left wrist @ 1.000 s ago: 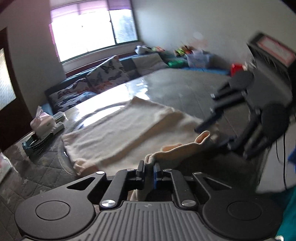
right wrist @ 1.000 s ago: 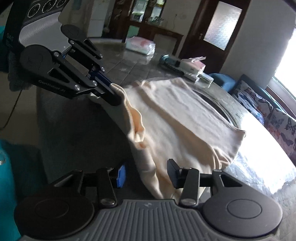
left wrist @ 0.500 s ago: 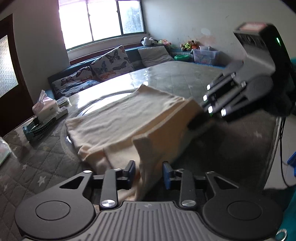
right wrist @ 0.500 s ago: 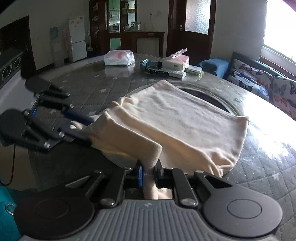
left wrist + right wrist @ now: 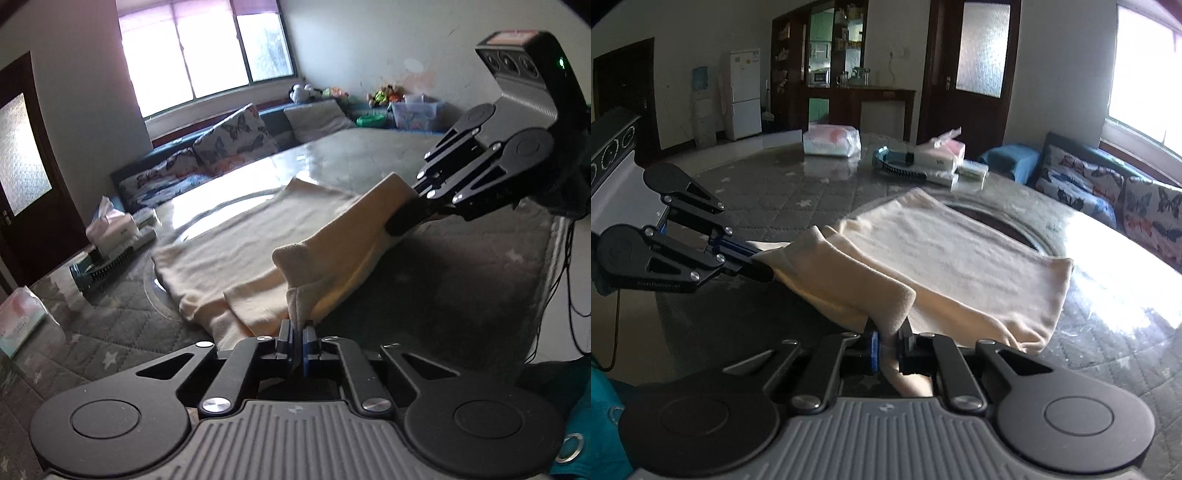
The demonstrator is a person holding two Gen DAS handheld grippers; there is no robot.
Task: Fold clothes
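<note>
A cream garment (image 5: 258, 236) lies partly folded on the round table (image 5: 461, 280); it also shows in the right wrist view (image 5: 953, 254). My left gripper (image 5: 298, 332) is shut on its near edge at one corner, seen from the other side in the right wrist view (image 5: 764, 266). My right gripper (image 5: 889, 341) is shut on the same edge at the other corner, seen in the left wrist view (image 5: 406, 218). Both hold that edge lifted a little above the table, with the cloth stretched between them.
A tissue box (image 5: 110, 229), a comb tray (image 5: 103, 269) and a white pack (image 5: 18, 321) sit at the table's left side; they also show far back in the right wrist view (image 5: 916, 162). A sofa with butterfly cushions (image 5: 229, 144) stands beyond the table.
My left gripper, open half a second ago, has shut on the garment's edge. The right gripper stays shut on its corner. The edge between them now hangs lifted and taut.
</note>
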